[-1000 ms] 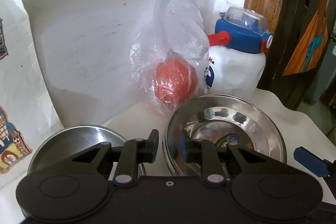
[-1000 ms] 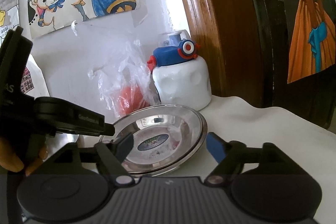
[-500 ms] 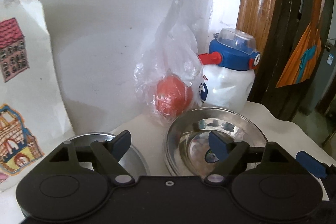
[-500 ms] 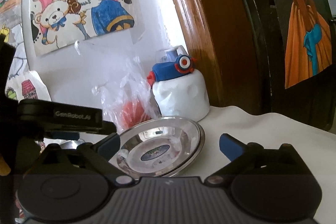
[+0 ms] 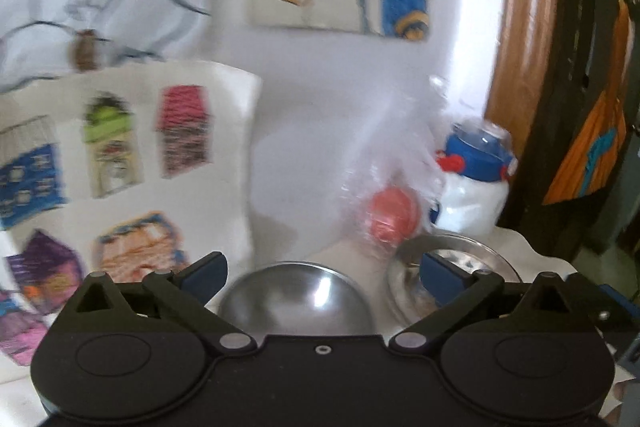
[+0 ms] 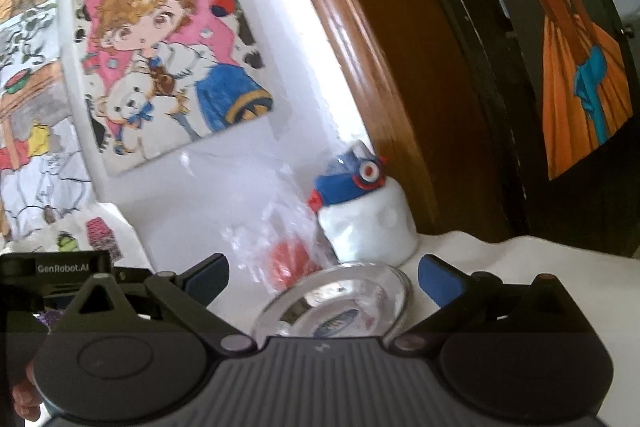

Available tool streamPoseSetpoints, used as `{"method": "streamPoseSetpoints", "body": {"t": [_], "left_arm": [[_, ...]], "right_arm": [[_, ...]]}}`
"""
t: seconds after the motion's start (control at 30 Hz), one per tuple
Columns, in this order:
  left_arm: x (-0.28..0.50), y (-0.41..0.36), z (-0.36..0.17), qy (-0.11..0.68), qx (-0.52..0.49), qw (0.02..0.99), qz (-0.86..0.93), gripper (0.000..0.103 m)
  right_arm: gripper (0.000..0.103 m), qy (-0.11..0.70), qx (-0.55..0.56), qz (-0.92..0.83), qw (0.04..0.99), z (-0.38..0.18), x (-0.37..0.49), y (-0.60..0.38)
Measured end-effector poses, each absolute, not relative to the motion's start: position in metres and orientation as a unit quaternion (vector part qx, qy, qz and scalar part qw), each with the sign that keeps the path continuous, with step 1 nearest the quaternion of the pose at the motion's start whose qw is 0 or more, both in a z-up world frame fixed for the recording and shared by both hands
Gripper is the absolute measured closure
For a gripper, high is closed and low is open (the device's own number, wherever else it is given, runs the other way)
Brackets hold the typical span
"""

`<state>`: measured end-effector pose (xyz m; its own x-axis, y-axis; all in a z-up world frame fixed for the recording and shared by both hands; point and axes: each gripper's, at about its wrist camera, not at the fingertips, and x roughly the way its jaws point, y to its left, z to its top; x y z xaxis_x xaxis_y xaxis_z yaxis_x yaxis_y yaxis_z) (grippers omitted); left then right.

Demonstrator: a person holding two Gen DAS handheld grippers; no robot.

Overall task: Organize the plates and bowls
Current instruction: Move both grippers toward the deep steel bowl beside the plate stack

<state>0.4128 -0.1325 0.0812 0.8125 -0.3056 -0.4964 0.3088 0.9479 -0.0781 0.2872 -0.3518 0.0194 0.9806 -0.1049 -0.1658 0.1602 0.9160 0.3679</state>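
Note:
A steel bowl (image 5: 296, 297) sits on the white table right in front of my left gripper (image 5: 320, 273), which is open and empty above its near rim. To the right lies a stack of shiny steel plates (image 5: 460, 259), partly hidden behind the right finger. In the right wrist view the same plates (image 6: 340, 303) lie ahead of my right gripper (image 6: 322, 279), also open and holding nothing. The left gripper's body (image 6: 56, 271) shows at that view's left edge.
A white bottle with a blue and red cap (image 5: 474, 183) (image 6: 366, 215) stands against the wall beside a clear plastic bag holding a red ball (image 5: 394, 213) (image 6: 286, 261). Children's drawings (image 5: 112, 163) (image 6: 160, 59) cover the wall. A dark wooden door frame (image 6: 380, 67) rises at right.
The left gripper opened wide, let go of the plate rim and drew back and left, upward. The right gripper also pulled back and tilted up, staying open.

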Motion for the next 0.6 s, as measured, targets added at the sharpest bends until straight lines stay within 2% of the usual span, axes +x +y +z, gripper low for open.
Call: {"method": "streamPoseSetpoints", "body": {"t": [0.27,0.6], "left_arm": [[0.411,-0.073,0.081,0.272,-0.021,0.954,-0.124,0.001],[0.431,-0.03,0.055,0.3,-0.039,0.947,-0.112,0.001]], "right_arm": [[0.0,0.084,0.186,-0.047,0.978,0.03,0.294,-0.308],[0.0,0.162,0.163,-0.029,0.973,0.016,0.323,-0.255]]}}
